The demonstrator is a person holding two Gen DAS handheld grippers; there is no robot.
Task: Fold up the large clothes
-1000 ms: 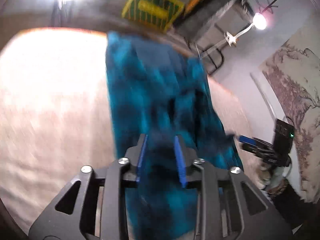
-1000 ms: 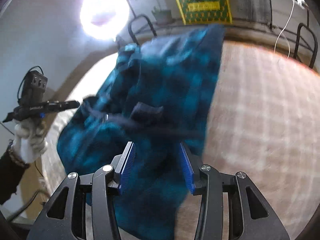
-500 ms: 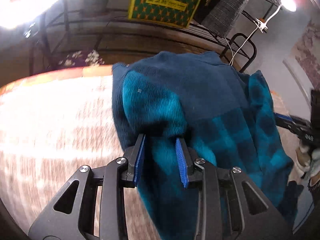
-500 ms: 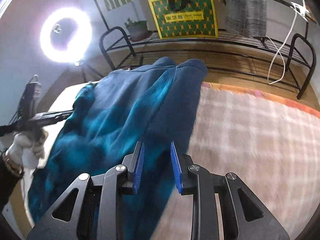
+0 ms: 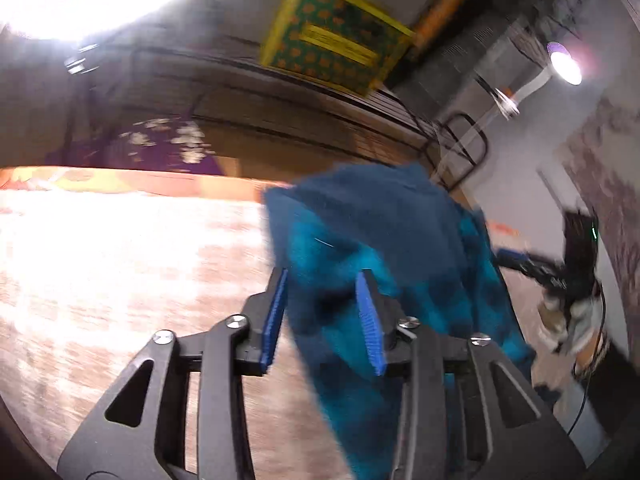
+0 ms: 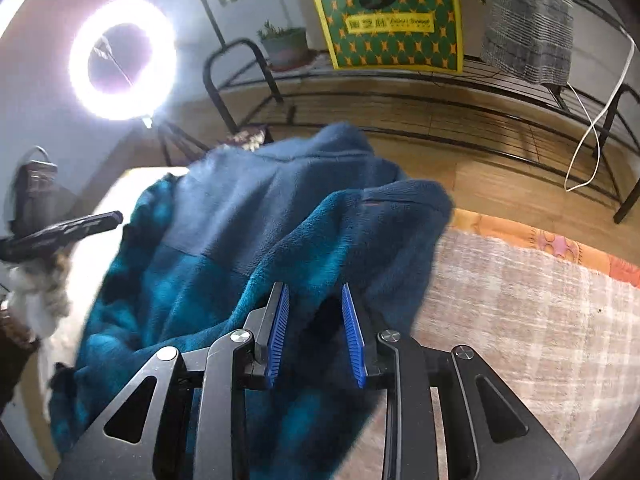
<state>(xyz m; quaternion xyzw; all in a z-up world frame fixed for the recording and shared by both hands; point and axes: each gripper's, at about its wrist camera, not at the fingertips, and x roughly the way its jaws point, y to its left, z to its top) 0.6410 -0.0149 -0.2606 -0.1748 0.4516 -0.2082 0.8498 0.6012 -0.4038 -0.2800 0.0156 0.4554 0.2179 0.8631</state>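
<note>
A blue and teal checked fleece garment lies bunched on the bed's pale checked blanket. A thick fold of it fills the gap in my left gripper, touching both blue pads, while the jaws are opening. In the right wrist view the same garment drapes over my right gripper. Fleece sits between its pads and those jaws are opening slightly too. Each view shows the other gripper at its edge, the right gripper and the left gripper, in gloved hands.
Beyond the bed's far edge stands a black metal rack with a green and yellow bag, a potted plant and a grey cloth. A ring light glares at the left. Bare blanket spreads to the right.
Both grippers carried the garment's edge across the bed toward the rack side, doubling the fleece over itself. The left pads now stand a little wider apart than half a second ago.
</note>
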